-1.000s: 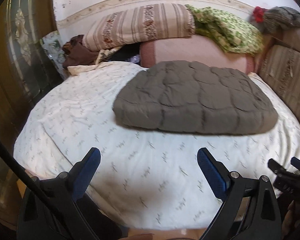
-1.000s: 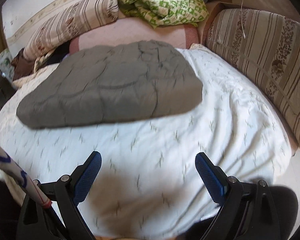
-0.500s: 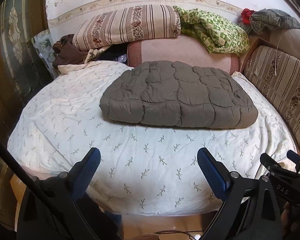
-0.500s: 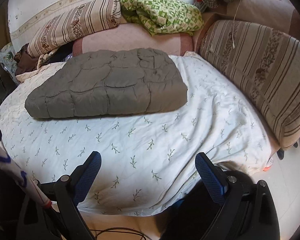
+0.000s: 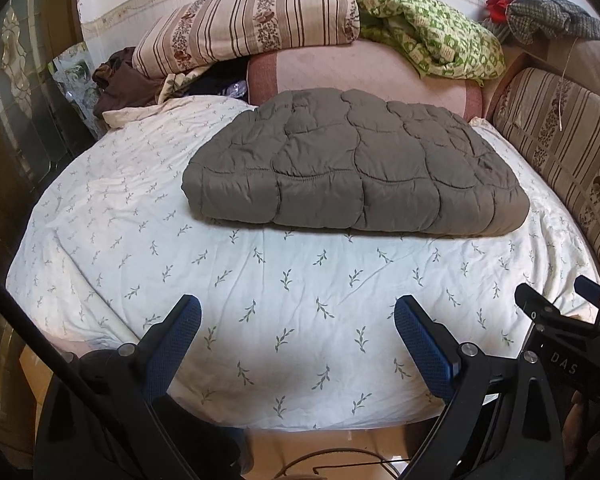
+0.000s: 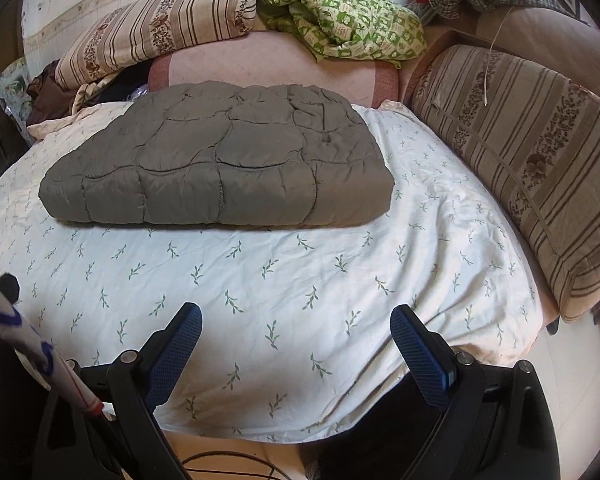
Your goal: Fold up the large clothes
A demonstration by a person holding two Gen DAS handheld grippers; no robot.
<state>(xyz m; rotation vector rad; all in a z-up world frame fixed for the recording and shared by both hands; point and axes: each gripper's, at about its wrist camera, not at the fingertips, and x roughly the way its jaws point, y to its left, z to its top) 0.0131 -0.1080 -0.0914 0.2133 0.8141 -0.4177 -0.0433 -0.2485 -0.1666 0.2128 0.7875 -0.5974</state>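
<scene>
Two claws hung over the near edge of the bed, and both were wide apart with nothing in them. The left gripper [image 5: 297, 330] had its blue pads spread, and so did the right gripper [image 6: 296, 328]. Neither one touched the sheet.

Past them lay the white sheet [image 5: 260, 280] with little green sprigs on it. Further on, toward the far edge of the bed, sat the grey quilted coat [image 5: 352, 168], puffy and folded into a thick flat bundle. It was well apart from both claws. Behind it were a pink cushion [image 5: 340, 72], a striped pillow [image 5: 252, 24] and a green blanket [image 5: 432, 44]. A striped sofa back [image 6: 520, 152] ran along the right edge of the bed.

The fold looked done to me. To finish well, the person should keep the claws clear, so the bundle would not spring open. If one more fold were wanted, I think each claw should pinch a near corner, lift both together, and lay them down slowly.

Compared with a second before, the claws had backed away. The bundle looked smaller and sharper, and more of the bed's near edge and the floor showed.
</scene>
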